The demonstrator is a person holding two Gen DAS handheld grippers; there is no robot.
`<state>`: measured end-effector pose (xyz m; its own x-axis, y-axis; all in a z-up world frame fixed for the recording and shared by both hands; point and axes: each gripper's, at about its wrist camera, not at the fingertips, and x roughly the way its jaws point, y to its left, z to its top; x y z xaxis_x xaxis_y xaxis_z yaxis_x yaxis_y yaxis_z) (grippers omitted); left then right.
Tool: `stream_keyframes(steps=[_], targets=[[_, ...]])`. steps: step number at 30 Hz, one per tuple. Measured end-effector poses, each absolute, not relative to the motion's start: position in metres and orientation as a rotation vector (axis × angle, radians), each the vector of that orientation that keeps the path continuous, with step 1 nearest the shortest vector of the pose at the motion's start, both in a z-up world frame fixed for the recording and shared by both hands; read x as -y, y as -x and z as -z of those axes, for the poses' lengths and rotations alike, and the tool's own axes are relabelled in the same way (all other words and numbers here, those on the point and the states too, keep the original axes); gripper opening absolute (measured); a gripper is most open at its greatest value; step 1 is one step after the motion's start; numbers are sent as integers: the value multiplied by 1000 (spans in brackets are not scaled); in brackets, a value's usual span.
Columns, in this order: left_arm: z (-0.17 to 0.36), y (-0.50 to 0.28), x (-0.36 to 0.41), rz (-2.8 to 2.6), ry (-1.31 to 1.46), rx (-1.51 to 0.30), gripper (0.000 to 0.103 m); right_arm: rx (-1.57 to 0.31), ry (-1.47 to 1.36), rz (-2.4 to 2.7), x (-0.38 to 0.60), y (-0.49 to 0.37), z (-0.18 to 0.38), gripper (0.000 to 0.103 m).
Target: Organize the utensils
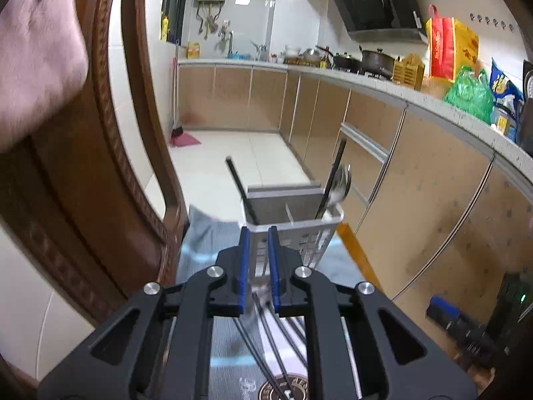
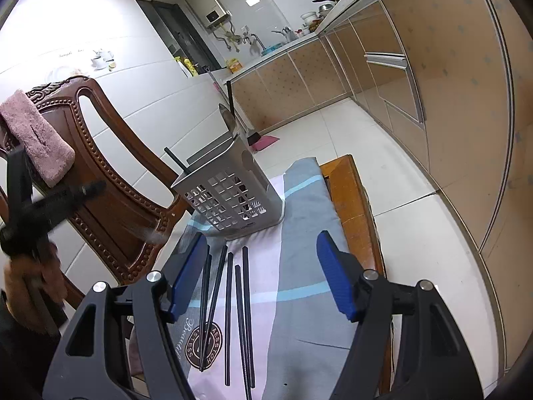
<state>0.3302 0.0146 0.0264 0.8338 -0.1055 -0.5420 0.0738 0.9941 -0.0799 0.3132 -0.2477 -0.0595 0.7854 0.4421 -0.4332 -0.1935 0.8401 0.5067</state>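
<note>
A grey slotted utensil caddy (image 1: 299, 233) (image 2: 233, 196) stands on the cloth-covered table, with black chopsticks (image 1: 238, 183) and spoons (image 1: 341, 183) sticking out of it. My left gripper (image 1: 259, 233) (image 2: 93, 190) is raised just before the caddy with its blue pads close together. A blurred silver utensil, seemingly a spoon (image 1: 261, 291) (image 2: 151, 234), hangs from them. Several black chopsticks (image 2: 230, 300) (image 1: 273, 350) lie side by side on the cloth. Above them my right gripper (image 2: 262, 236) is open, holding nothing.
A carved wooden chair (image 2: 110, 183) (image 1: 100, 166) with a pink towel (image 2: 36, 133) stands left of the table. The grey and pink cloth (image 2: 299, 266) covers the wooden table (image 2: 349, 200). Kitchen cabinets (image 2: 449, 100) line the right. A person's hand (image 2: 30, 283) holds the left gripper.
</note>
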Motion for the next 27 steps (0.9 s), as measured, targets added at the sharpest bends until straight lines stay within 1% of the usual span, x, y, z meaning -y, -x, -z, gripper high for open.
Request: stream_keyframes(steps=[2,5,6,7,8,9,13,17,19,23,26,27], targets=[[-35,-335,-14,101,55,-584,7,-576,-458,-357,247,-314,61,67],[-38,-332,-13,106,35,-585,7,-575,-462,-358,248,-314,60,67],[-33,-331,-11,102,20,-591,9,-573,-464,-356,249,-313,60,67],[-25,-331,-11,98,11,-604,15,-573,-468,-356,250,-313,61,67],[-17,-331,-11,93,10,-619,46,-574,-470,-356,251,-313,61,67],[-3,-326,-14,66,30,-641,66,-578,-473,-356,251,-313,61,67],[57,-318,-30,-4,203,-771,65,-596,-487,-363,251,-315,64,67],[119,-315,-43,-164,361,-853,65,-604,-483,-373,248,-316,64,67],[134,-316,-45,-253,347,-846,64,-618,-483,-379,246,-317,66,67],[148,-319,-41,-288,266,-878,63,-618,-484,-383,247,-316,65,67],[156,-308,-57,-327,416,-867,62,-624,-498,-384,250,-318,67,68],[158,-306,-60,-342,452,-860,58,-629,-506,-385,251,-319,67,68]])
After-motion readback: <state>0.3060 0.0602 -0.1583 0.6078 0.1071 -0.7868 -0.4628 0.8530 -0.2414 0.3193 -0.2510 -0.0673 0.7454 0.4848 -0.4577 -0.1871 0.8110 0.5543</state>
